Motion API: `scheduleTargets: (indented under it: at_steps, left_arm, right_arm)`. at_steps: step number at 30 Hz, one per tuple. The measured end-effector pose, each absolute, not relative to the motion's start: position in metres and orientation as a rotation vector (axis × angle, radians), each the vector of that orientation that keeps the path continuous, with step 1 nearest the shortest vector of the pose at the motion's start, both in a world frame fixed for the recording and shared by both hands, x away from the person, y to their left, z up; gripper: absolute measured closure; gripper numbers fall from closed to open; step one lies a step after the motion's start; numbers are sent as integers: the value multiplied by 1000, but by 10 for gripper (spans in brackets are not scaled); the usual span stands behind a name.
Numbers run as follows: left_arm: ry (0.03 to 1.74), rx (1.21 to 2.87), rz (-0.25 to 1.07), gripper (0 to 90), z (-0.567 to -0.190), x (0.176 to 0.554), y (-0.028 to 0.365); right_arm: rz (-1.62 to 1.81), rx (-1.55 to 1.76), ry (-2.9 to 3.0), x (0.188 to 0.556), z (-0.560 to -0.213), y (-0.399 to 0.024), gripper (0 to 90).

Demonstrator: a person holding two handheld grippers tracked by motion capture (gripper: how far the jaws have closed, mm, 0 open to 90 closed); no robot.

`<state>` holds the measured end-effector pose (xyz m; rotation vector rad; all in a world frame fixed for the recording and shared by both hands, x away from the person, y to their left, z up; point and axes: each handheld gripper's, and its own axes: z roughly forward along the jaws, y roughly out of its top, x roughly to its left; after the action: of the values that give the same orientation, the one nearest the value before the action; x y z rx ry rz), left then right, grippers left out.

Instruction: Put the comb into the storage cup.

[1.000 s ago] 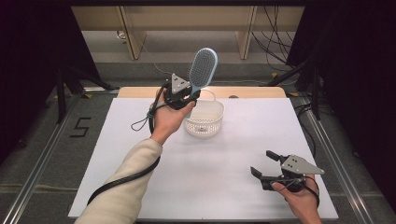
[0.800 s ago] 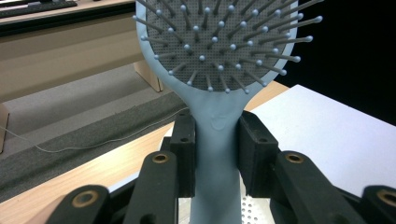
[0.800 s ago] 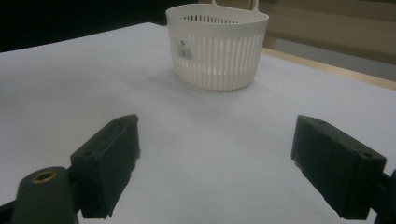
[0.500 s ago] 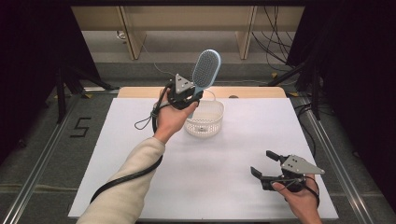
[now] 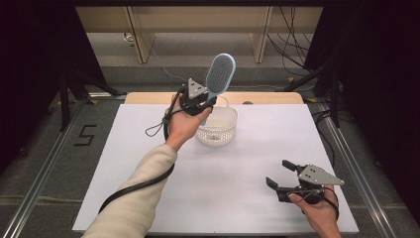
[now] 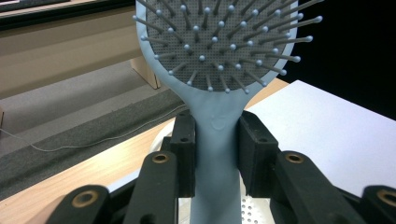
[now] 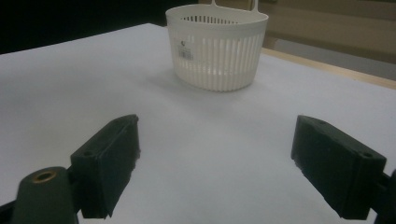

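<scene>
A light blue hairbrush (image 5: 219, 73) stands upright in the air, its handle clamped between the jaws of my left gripper (image 5: 204, 103) just above the left rim of a white slotted basket (image 5: 218, 130). In the left gripper view the black pads (image 6: 184, 154) press on both sides of the hairbrush's handle (image 6: 215, 140), bristles facing the camera. My right gripper (image 5: 281, 174) rests near the table's front right, open with nothing between its jaws. In the right gripper view the basket (image 7: 217, 46) stands far ahead of that gripper (image 7: 215, 163).
The white table sheet (image 5: 124, 163) covers most of the table, with a wooden strip (image 5: 267, 98) along the far edge. Metal rails run down both sides of the table, and cables hang at the back right.
The left gripper with the hairbrush has drifted slightly to the right, over the basket's rim. The right gripper has stayed where it was.
</scene>
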<state>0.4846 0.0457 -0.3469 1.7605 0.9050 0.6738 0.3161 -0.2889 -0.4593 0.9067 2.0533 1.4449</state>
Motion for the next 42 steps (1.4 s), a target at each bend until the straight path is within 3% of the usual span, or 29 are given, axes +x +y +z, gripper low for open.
scheduleTargets:
  at_steps: [42]
  left_arm:
    - [882,1755,678,700,-354,498,36]
  right_arm:
    - [1451,914,2056,316,-460,-289,161]
